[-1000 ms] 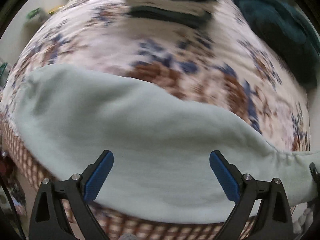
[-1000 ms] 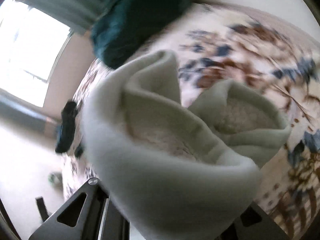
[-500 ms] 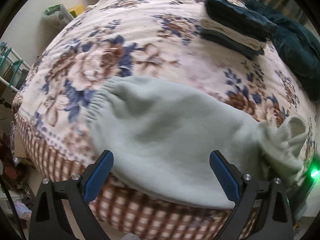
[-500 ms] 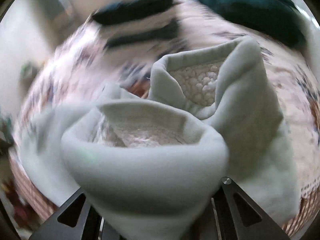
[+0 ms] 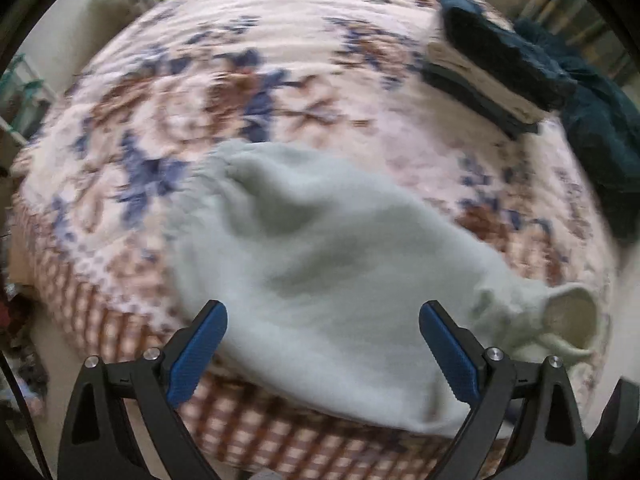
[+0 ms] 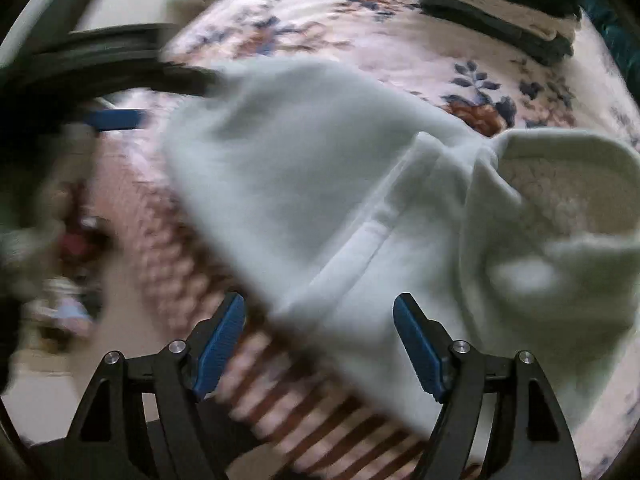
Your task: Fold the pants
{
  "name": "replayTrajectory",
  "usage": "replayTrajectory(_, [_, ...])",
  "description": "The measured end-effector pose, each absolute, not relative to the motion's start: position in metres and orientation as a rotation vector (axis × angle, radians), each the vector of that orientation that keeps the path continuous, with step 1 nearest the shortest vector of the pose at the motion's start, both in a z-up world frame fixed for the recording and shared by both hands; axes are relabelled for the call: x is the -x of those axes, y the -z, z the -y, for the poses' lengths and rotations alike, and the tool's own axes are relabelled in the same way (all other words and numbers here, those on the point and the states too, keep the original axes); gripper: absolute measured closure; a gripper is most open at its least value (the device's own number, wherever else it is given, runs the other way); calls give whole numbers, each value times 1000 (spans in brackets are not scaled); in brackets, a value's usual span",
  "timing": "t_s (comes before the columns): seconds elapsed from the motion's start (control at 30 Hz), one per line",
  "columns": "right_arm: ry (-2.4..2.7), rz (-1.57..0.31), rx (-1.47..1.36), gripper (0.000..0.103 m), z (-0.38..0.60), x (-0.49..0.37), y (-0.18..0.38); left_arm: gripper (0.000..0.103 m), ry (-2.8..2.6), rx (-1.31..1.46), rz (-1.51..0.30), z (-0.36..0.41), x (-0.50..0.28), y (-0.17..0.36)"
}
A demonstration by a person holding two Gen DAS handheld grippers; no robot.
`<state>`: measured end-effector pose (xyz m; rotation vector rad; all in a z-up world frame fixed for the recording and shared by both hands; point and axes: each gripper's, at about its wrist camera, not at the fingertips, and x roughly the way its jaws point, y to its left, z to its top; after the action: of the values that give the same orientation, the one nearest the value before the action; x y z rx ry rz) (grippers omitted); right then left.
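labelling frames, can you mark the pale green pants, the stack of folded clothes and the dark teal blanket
pale green pants [image 5: 344, 264]: left wrist view, middle of the fabric
stack of folded clothes [image 5: 492, 68]: left wrist view, cream middle layer
dark teal blanket [image 5: 600, 128]: left wrist view, bunched centre

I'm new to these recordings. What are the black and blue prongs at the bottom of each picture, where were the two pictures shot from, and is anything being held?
No robot here: a person holds a two-finger tool in each hand, each with a fisheye camera looking along its fingers. One picture looks out from the left tool, the other from the right tool. Both tools are open and hold nothing. Pale green pants lie crumpled on a floral bedspread, near its edge. Farther back sit a stack of folded clothes and a dark teal blanket.
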<state>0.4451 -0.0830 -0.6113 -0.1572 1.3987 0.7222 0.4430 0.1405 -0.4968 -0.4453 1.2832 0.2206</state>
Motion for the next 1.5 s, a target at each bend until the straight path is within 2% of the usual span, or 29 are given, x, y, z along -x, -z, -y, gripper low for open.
replayTrajectory(0.1, [-674,-1420,-75,24,134,-447,586,5,-50,494,-1300,-105,-459,488])
replayTrajectory(0.27, [-359,-1446,-254,24,251,-472,596,5,351,591,-1369,-10,-499,475])
replayTrajectory(0.5, [-26,-1520,-483,24,376,-488,638,5,615,282,-1474,124,-535,495])
replayTrajectory(0.53, [-4,-1540,-479,24,381,-489,644,17,626,243,-1472,135,-537,500])
replayTrajectory(0.57, [17,-1560,-472,24,388,-492,653,50,630,210,-1468,143,-536,505])
replayTrajectory(0.63, [44,-1582,-466,24,395,-499,666,88,655,192,-1490,147,-529,512])
replayTrajectory(0.73, [50,-1606,-436,24,397,-506,679,90,605,146,-1445,125,-506,504])
replayTrajectory(0.83, [29,-1623,-414,24,393,-512,688,90,460,108,-1530,87,-478,520])
replayTrajectory(0.9, [11,-1632,-389,24,387,-512,693,90,322,101,-1641,50,-462,554])
replayTrajectory(1.0, [-7,-1654,-370,24,378,-513,698,85,219,206,-1706,11,-446,578])
replayTrajectory(1.1, [-30,-1662,-381,24,373,-515,700,75,204,346,-1681,-6,-441,569])
replayTrajectory(1.13, [-41,-1657,-380,24,370,-516,698,66,197,353,-1675,-8,-439,566])
replayTrajectory(1.17, [-46,-1651,-374,24,368,-517,696,62,182,360,-1672,-13,-437,562])
replayTrajectory(1.3, [-56,-1635,-391,24,369,-520,685,61,122,505,-1607,-44,-438,547])
replayTrajectory(1.33, [-58,-1634,-395,24,369,-522,682,59,109,571,-1566,-54,-440,538])
replayTrajectory(1.37, [-63,-1628,-396,24,369,-524,680,49,107,637,-1529,-62,-444,533])
replayTrajectory(1.43, [-61,-1610,-378,24,367,-531,676,41,150,752,-1467,-66,-456,528])
replayTrajectory(1.5, [-60,-1611,-371,24,369,-535,674,38,203,812,-1455,-57,-474,533])
